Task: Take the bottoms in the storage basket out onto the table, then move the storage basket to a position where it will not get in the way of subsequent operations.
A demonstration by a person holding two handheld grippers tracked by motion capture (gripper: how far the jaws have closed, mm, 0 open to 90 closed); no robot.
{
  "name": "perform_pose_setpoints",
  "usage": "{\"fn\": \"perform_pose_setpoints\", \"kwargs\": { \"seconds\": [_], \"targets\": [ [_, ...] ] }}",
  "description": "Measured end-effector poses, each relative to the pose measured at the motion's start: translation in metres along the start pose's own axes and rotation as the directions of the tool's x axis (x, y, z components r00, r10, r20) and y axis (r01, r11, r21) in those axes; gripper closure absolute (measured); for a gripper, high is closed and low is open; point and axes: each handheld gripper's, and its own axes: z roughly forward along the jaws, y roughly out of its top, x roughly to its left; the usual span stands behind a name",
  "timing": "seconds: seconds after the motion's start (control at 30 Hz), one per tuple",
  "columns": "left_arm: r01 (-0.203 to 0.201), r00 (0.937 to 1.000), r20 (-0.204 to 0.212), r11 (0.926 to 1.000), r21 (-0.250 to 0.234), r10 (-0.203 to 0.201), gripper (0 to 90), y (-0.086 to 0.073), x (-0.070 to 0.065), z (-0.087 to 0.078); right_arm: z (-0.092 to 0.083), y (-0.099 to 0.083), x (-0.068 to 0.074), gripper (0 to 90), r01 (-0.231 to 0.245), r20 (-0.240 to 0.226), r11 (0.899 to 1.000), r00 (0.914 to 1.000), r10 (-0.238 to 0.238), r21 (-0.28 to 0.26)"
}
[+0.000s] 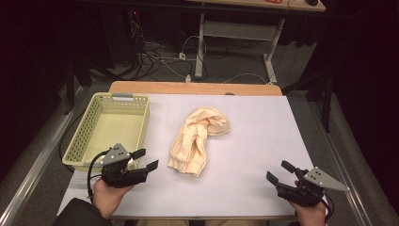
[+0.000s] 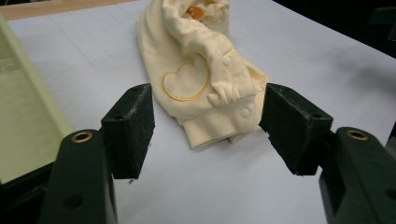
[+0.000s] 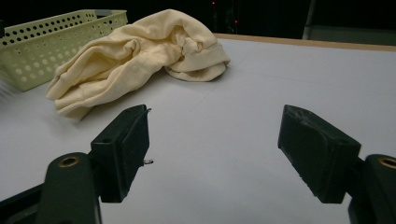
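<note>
L gripper (image 1: 145,159) wide open, empty, cream baby garment (image 1: 194,140) near at 2 o'clock; R gripper (image 1: 277,172) wide open, empty, garment well apart at 10 o'clock.

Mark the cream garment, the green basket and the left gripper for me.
cream garment (image 1: 190,146), high view, middle of the bunched cloth.
green basket (image 1: 141,117), high view, right-hand wall.
left gripper (image 1: 145,159), high view, midway between its open fingertips.

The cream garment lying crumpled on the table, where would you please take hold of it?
Grip the ribbed cuff end of the cream garment, coming from the near-left with the left hand-held gripper. That thick folded edge points at its open jaws and lies free on the table.
</note>
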Motion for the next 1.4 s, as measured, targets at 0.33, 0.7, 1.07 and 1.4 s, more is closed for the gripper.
{"fn": "perform_pose_setpoints", "kwargs": {
  "seconds": [0.33,0.7,1.07,1.4],
  "targets": [
    [-0.022,0.9993,0.032,0.9996,0.020,0.021,33.3,0.011,-0.011,0.020,0.000,0.000,0.001,25.4,-0.002,-0.003,1.000,1.0000,0.002,-0.001],
    [-0.036,0.9986,0.040,0.9986,0.039,0.034,33.2,0.023,-0.019,0.040,-0.001,0.000,0.001,25.4,0.002,-0.006,1.000,1.0000,-0.002,-0.004],
    [-0.007,0.9996,0.029,0.9966,0.082,0.005,33.3,0.030,-0.017,0.058,-0.001,0.000,0.001,25.4,0.003,-0.010,1.000,0.9999,-0.003,-0.002],
    [0.018,0.9985,0.050,0.9897,0.142,-0.025,35.4,0.032,-0.013,0.079,0.000,0.000,0.001,25.4,0.003,-0.010,1.000,0.9999,-0.003,0.001]
  ]
}}
